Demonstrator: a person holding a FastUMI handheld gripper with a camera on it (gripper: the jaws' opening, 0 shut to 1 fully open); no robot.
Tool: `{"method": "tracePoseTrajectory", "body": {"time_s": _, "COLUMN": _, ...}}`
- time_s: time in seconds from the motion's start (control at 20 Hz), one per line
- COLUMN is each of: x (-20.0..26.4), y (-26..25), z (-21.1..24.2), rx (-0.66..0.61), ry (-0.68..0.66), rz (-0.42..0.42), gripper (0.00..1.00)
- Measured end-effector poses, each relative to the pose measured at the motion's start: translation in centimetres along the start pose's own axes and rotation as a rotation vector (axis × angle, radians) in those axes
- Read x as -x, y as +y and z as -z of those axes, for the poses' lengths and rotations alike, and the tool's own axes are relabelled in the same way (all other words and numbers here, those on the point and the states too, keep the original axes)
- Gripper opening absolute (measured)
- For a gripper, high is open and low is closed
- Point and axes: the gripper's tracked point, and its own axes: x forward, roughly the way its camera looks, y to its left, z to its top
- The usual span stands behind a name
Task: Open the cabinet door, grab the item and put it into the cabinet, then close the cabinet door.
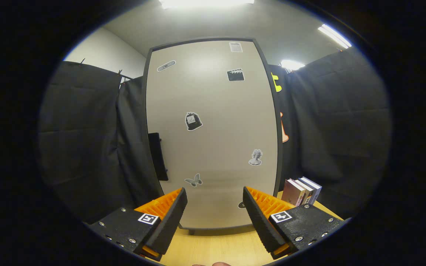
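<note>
Cabinet, tall and pale beige with a dark frame (213, 140), stands upright on a light wooden tabletop (216, 247) and serves as the landmark here; its door is shut. Left of the cabinet hangs black cloth (83, 140), with a white wall above it. On the cabinet's left edge, about halfway down, a black rectangular handle (158, 156) sticks out. Across the door sit small grey stickers: an oblong one (166, 65) near the top left, a bag-shaped one (193, 121) near the middle, a butterfly (193, 180) lower down, a clapperboard (235, 74) and a small printed label (236, 47) near the top right, and a sculpted bust (256, 157) toward the lower right. In front of the cabinet's base, the hand-held gripper (215, 201) has its two fingers spread wide apart with nothing between them; the left finger (168, 218) lies below the butterfly, the right finger (259, 218) below the bust, and neither touches the door. Right of the cabinet, close beside its lower corner, a short row of upright books with pale and dark covers (301, 191) stands on the tabletop. Behind them hangs more black cloth. Bright ceiling lights glow above the cabinet.
</note>
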Motion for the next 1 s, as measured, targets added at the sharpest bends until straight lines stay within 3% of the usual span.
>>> {"method": "tracePoseTrajectory", "body": {"time_s": 0.6, "x": -0.4, "y": 1.4, "z": -0.2, "rx": 0.029, "ry": -0.023, "rz": -0.026, "gripper": 0.94}}
{"method": "tracePoseTrajectory", "body": {"time_s": 1.0, "x": -2.9, "y": 5.2, "z": -1.7, "rx": 0.056, "ry": -0.059, "rz": -0.094, "gripper": 0.94}}
